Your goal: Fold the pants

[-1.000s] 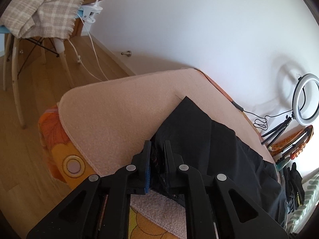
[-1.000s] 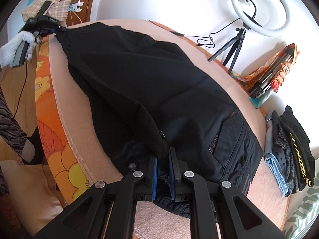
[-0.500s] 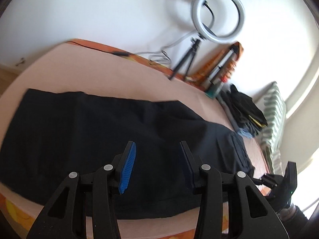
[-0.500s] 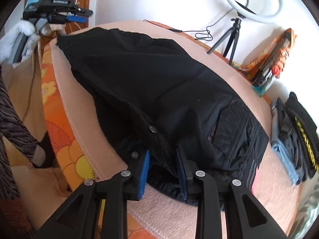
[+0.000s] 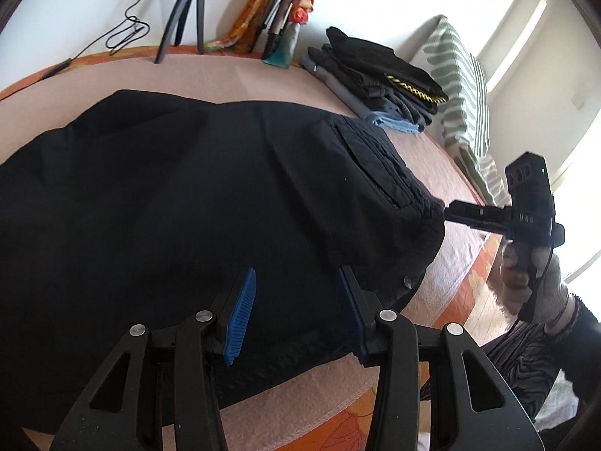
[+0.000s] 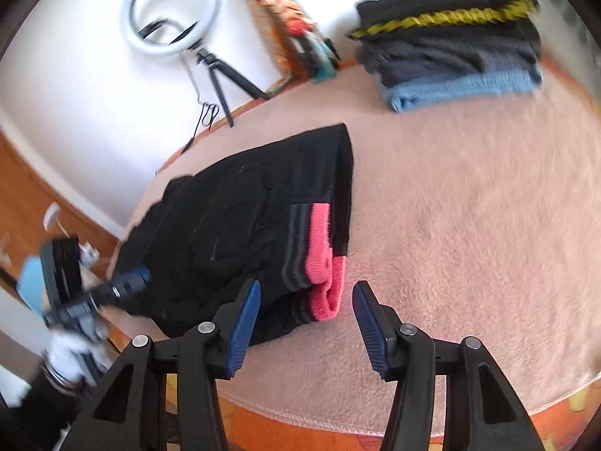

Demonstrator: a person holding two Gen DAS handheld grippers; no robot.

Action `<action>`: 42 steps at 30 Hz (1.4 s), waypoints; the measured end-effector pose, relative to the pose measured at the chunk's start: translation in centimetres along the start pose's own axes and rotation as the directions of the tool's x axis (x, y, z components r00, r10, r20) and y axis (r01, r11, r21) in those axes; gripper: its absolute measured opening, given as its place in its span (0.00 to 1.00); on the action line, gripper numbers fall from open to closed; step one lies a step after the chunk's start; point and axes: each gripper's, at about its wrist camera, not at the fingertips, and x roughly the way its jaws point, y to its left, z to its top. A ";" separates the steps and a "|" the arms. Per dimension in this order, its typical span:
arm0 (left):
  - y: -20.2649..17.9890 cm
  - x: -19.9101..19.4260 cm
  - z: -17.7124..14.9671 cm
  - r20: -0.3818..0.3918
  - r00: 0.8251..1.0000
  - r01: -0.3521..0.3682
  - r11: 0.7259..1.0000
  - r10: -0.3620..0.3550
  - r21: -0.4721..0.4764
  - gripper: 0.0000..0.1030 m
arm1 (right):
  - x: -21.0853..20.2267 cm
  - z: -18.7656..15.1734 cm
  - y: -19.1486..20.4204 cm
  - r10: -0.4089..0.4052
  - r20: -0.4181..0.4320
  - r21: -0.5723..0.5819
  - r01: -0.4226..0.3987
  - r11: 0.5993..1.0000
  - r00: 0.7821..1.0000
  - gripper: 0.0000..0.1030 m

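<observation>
The left gripper point(image 5: 296, 315) stood with its blue-padded jaws spread wide and nothing between them, poised over the near edge of the black pants point(image 5: 195, 203). The right gripper point(image 6: 306, 323) was likewise wide apart and empty; its left pad hung just over the waistband end of the pants point(image 6: 248, 225), its right pad over bare cover. In the left wrist view the right gripper point(image 5: 469, 212) appeared from the side at the far right, held in a gloved hand point(image 5: 533, 282), its tip at the waistband corner; whether it touched the cloth could not be told from there.

The pants lay spread on the pink bed cover point(image 6: 450, 225), one layer on another, with a back pocket point(image 5: 372, 161) facing up in the left wrist view and a pink inner waistband point(image 6: 323, 259) exposed at the end nearest the right gripper. A metal button point(image 5: 408, 282) showed at the waist edge.

Beyond the pants, near the wall, a stack of folded clothes point(image 6: 450, 37) sat on the cover, with a black piece with yellow trim on top and a blue piece at the bottom. A ring light point(image 6: 169, 11) on a small tripod point(image 5: 184, 3) stood at the wall, its cable trailing onto the bed. A green-striped cushion point(image 5: 462, 86) rested near the window side. The right wrist view was blurred.
</observation>
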 end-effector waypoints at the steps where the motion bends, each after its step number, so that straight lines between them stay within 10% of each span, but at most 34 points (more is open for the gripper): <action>1: -0.2 0.3 -0.1 -0.008 1.000 -0.001 1.000 0.001 0.005 0.41 | 0.3 0.2 0.0 0.018 -0.006 0.016 -0.018 1.000 1.000 0.53; 9: -1.1 1.4 -0.8 -0.047 0.999 -0.013 0.997 0.016 0.070 0.41 | 0.9 0.2 1.2 -0.013 -0.008 -0.021 0.012 1.000 1.000 0.13; 13: -1.2 1.3 -1.1 -0.046 0.999 -0.009 0.997 0.013 0.077 0.41 | -1.2 0.0 2.5 0.048 0.027 -0.038 -0.047 0.998 0.999 0.08; 20: -1.6 0.6 -0.8 -0.035 0.999 0.021 0.999 -0.020 0.044 0.42 | 0.5 -1.5 2.5 -0.157 -0.058 -0.168 0.145 0.975 0.986 0.08; 31: -2.3 2.2 -0.2 -0.066 0.997 0.040 0.997 -0.036 0.071 0.42 | -0.8 3.7 12.0 -0.130 0.031 -0.485 0.129 0.865 0.991 0.43; 42: -1.9 1.9 -1.4 -0.052 0.997 0.068 0.994 -0.064 0.081 0.42 | 16.3 13.3 20.5 0.039 -0.260 -0.524 -0.175 0.834 0.965 0.60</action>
